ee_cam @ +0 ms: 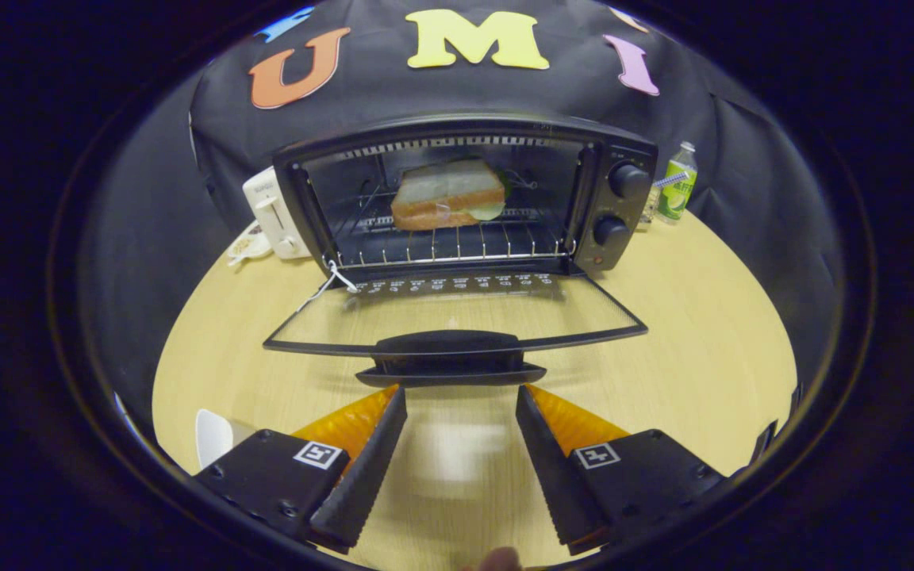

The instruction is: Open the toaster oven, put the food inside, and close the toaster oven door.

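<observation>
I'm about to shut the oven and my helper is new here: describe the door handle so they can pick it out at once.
Find the black toaster oven on the wooden table, sandwich on its rack. Its glass door lies folded flat toward you. The handle is the solid black bar on the door's near edge, just ahead of the open gripper, unlike the see-through pane.

tool-mounted fisheye, facing toaster oven (pixel 457 198) (door open), near, low over table (pixel 703 333)

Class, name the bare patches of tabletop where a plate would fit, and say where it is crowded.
Bare wood lies either side of the open oven door, and ahead of the open, empty claw. Crowded: white toaster left of the toaster oven, bottle to its right.
</observation>
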